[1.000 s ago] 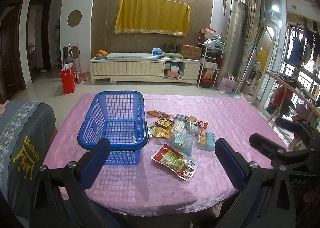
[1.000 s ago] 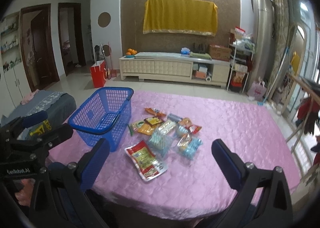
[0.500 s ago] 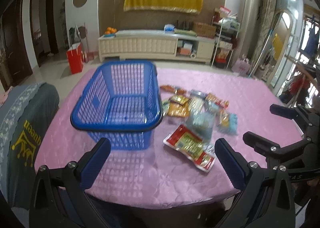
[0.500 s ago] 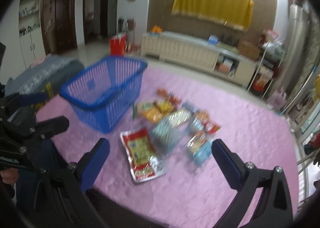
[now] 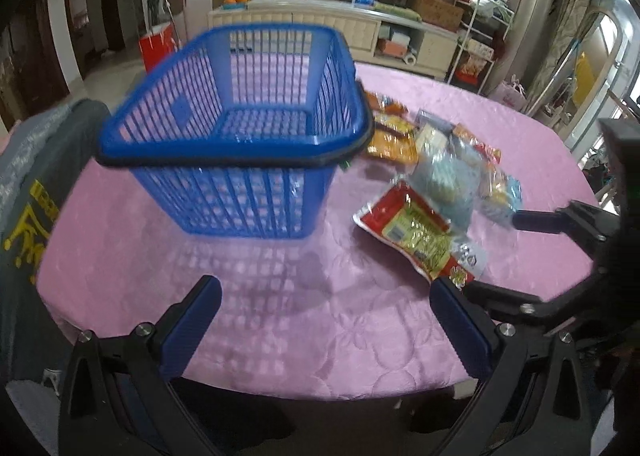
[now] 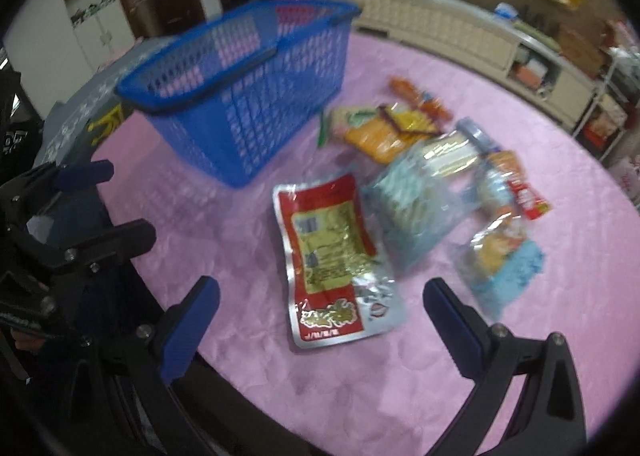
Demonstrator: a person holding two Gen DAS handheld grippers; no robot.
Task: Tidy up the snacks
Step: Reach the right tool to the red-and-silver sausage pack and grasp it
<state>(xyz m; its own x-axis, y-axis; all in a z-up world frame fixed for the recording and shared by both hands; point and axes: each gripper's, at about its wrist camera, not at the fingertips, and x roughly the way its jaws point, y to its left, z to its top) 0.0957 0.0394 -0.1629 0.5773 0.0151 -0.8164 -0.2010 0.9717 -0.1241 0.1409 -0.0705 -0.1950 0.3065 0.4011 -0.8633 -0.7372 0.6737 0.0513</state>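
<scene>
— Crowding the far side of a pink tablecloth (image 5: 280,316), what leaves room?
— Bare cloth runs along the near edge. A blue basket (image 5: 240,128) stands left; snack packets (image 6: 420,184) lie beside it, a red pouch (image 6: 332,252) nearest.
— And the tools?
— Left gripper (image 5: 324,320) and right gripper (image 6: 320,320) both spread wide, holding nothing, over the near edge.

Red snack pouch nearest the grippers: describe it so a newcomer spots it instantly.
On the pink tablecloth, right of the blue basket, lies a snack pile. The red snack pouch is its nearest, largest packet: flat, red-and-silver with a yellow centre panel.
</scene>
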